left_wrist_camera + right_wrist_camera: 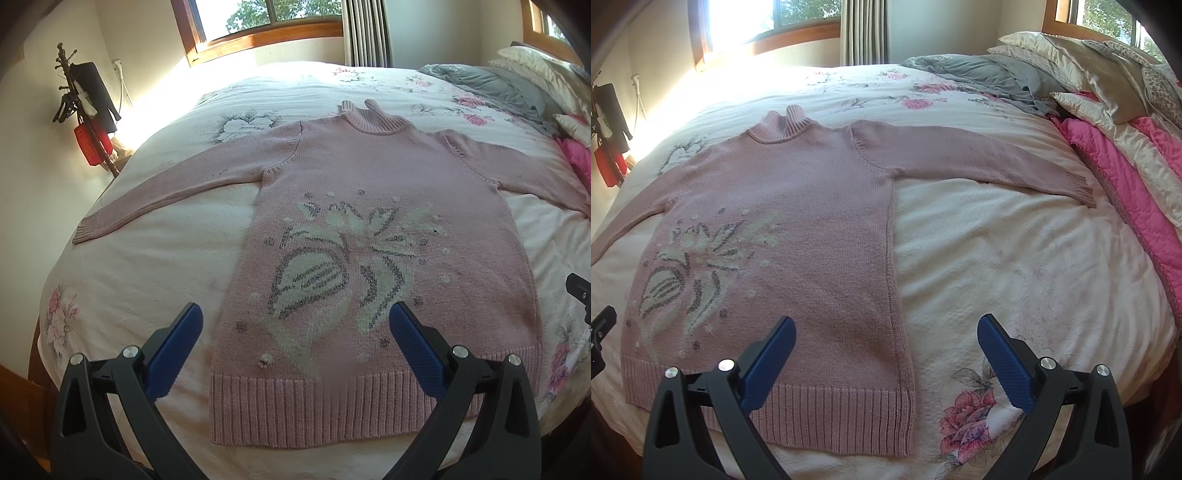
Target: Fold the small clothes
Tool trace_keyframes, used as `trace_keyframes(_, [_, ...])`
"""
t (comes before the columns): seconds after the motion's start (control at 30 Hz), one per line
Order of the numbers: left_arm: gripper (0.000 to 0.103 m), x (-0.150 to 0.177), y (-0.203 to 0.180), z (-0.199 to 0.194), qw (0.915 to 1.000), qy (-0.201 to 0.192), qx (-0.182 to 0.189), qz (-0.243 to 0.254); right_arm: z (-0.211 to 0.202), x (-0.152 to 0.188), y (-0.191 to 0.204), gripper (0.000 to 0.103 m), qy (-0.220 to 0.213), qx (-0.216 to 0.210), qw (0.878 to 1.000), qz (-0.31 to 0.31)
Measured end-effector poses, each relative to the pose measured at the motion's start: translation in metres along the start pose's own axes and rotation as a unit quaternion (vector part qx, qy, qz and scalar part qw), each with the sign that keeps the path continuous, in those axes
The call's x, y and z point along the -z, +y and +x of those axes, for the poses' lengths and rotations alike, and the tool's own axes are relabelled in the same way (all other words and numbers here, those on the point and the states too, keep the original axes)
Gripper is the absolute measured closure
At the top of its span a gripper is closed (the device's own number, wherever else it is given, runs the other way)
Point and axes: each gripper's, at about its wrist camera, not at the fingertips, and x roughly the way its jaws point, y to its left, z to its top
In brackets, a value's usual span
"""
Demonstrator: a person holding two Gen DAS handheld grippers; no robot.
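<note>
Sweater [373,229]: pink knit, flat and face up on the bed [155,280], both sleeves spread out, collar at the far end, ribbed hem nearest the tongs.
Left sleeve [173,188]: runs far out to the left of the left tongs, its cuff close to the bed's left edge.
Left tongs [295,325]: spread wide, holding nothing, hovering over the hem; the left finger is above bare bedspread just left of the sweater's side edge, the right finger above the knitted flower [332,266].
Right tongs [886,332]: spread wide, empty; the sweater's right side seam runs between the fingers, the left finger over knit, the right over bedspread.
Right sleeve [979,158]: reaches away to the right, its cuff just beside a pink quilt [1119,177].
Open room: bare bedspread ahead of the right tongs and under the left sleeve; grey blanket [990,77] and pillows [1082,55] crowd the far right.
</note>
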Motion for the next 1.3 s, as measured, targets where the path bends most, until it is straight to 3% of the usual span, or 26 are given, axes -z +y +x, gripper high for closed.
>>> trace_keyframes(1.0, [0.003,-0.002,-0.004,0.013,0.9999,0.009,-0.002,0.008,0.009,-0.004,-0.006,0.004,0.002,-0.002,1.0,0.0])
trace_keyframes(1.2, [0.003,-0.026,-0.025,0.041,0.9976,-0.003,0.068,0.007,0.026,-0.032,-0.051,0.004,-0.006,0.004,1.0,0.019])
trace_keyframes(1.3, [0.003,-0.052,-0.053,0.06,0.9972,0.006,0.073,0.016,0.035,-0.061,-0.095,0.004,-0.02,0.045,0.998,0.031])
